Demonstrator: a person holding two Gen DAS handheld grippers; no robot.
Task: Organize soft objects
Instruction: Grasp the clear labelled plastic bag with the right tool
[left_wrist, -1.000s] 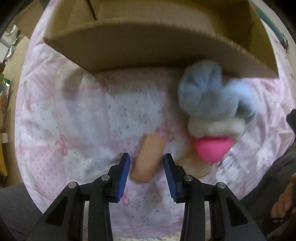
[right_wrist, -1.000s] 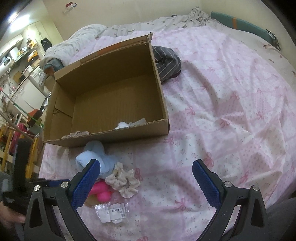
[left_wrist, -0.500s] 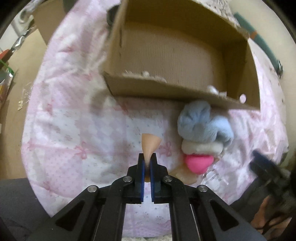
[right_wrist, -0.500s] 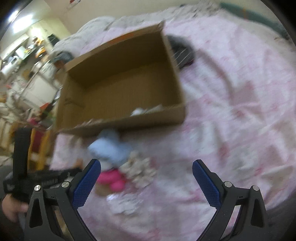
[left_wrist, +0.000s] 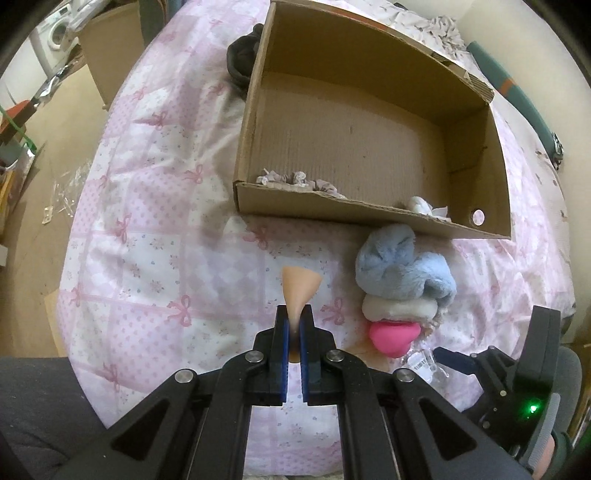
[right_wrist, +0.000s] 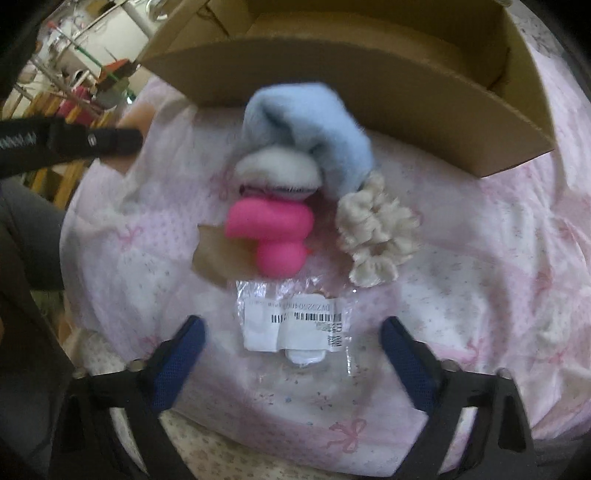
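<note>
1. While your left gripper (left_wrist: 294, 318) pinches the peach squashy foam piece (left_wrist: 300, 286) above the pink patterned bedsheet (left_wrist: 155, 236), the brown cardboard box (left_wrist: 369, 216) holds only a few soft bits.
2. Your right gripper (right_wrist: 291, 358) hangs wide open, empty.
3. Left to box: fluffy blue plush (right_wrist: 306, 122), hot-pink foam shape (right_wrist: 275, 232), cream ruffled scrunchie (right_wrist: 375, 236).

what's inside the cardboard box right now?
Cardboard box: a greyish ruffled scrunchie and a white soft item against the near wall, the rest bare floor. That wall hides their lower parts.
</note>
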